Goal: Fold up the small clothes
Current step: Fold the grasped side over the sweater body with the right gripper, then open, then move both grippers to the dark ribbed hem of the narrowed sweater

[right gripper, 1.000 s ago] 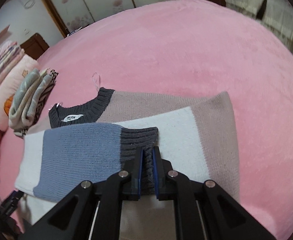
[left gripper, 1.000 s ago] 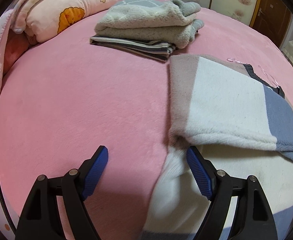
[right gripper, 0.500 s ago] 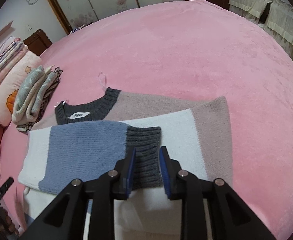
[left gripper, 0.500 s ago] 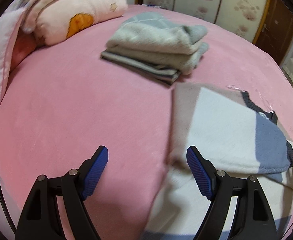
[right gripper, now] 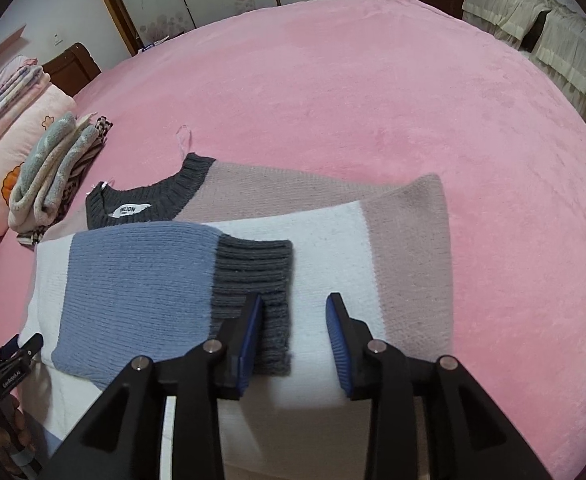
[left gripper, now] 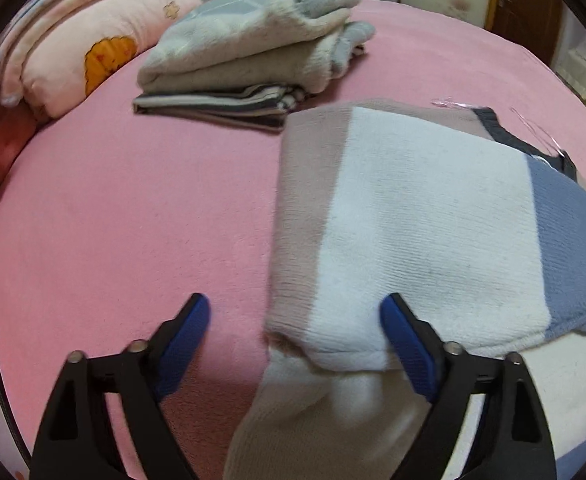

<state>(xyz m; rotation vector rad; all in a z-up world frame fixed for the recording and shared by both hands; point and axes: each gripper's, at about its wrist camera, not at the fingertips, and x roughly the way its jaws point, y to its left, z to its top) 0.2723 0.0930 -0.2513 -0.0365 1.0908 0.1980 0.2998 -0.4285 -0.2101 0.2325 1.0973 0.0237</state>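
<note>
The sweater (right gripper: 333, 240) lies flat on the pink bed (right gripper: 373, 80), with one sleeve (right gripper: 153, 288) folded across its front. The right gripper (right gripper: 293, 320) is opening over the dark cuff (right gripper: 261, 280) and no longer pinches it. The left gripper (left gripper: 295, 328) is opening wide around the sweater's folded side, holding nothing. To fold well, both should grab even edges (no bunching). Only the left view shows the stack of folded clothes (left gripper: 253, 52) clearly; only the right shows the neck label (right gripper: 133, 211).
</note>
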